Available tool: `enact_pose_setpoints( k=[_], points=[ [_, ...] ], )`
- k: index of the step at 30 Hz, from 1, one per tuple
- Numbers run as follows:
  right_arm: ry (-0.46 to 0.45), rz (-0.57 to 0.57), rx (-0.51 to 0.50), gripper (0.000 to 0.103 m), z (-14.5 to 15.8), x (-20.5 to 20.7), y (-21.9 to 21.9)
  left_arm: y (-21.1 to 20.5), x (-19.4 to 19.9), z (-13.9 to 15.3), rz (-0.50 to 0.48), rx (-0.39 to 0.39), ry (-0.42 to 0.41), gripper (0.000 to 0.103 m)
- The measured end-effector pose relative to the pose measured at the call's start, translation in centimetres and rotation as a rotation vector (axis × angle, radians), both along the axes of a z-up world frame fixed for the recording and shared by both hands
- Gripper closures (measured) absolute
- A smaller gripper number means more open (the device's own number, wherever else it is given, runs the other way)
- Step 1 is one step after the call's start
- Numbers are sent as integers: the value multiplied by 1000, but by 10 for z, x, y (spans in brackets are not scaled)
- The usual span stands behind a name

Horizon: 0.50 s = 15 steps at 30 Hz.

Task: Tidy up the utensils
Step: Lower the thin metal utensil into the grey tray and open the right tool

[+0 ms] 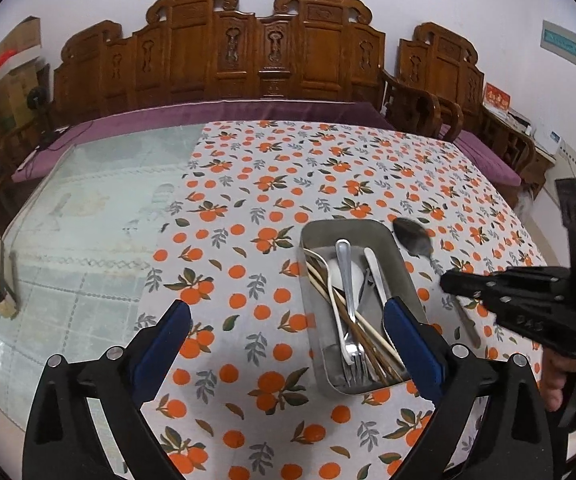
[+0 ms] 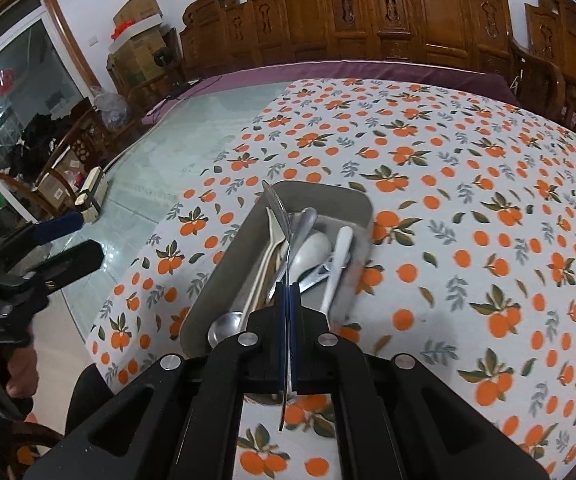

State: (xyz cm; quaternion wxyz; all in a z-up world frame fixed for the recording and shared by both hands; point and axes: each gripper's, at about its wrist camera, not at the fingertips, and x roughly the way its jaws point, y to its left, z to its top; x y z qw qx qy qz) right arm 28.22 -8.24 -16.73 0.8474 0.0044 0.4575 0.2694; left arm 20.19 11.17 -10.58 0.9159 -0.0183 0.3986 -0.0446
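A carved wooden bench (image 1: pixel 264 52) with a purple cushion lines the wall behind the surface (image 1: pixel 88 208), which is glass-topped and partly covered by an orange-print cloth (image 1: pixel 328 168). The landmark is the metal tray (image 1: pixel 398 258) on the cloth.

Left of the tray, the left hand-held gripper (image 1: pixel 288 344) hovers with jaws wide apart and empty. In the tray lie a fork (image 1: pixel 348 280), chopsticks (image 1: pixel 368 338), a white spoon (image 2: pixel 312 250) and a white-handled tool (image 2: pixel 338 264). Over the tray's right side, the right hand-held gripper (image 2: pixel 288 300) is clamped on a metal spoon (image 2: pixel 278 208), held edge-on, bowl pointing away from the camera.

Judged progress: nearly complete. Most utensils are binned; the held spoon remains to be placed. No loose utensils show on the cloth. The spoon is thin, polished steel, slightly blurred.
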Motion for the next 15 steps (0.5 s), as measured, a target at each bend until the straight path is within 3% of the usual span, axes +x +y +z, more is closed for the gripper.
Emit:
enact_pose_setpoints(
  k=[15],
  points=[
    [85, -50, -11, 101, -44, 41, 37, 25, -1, 1, 37, -3, -10, 10]
  ],
)
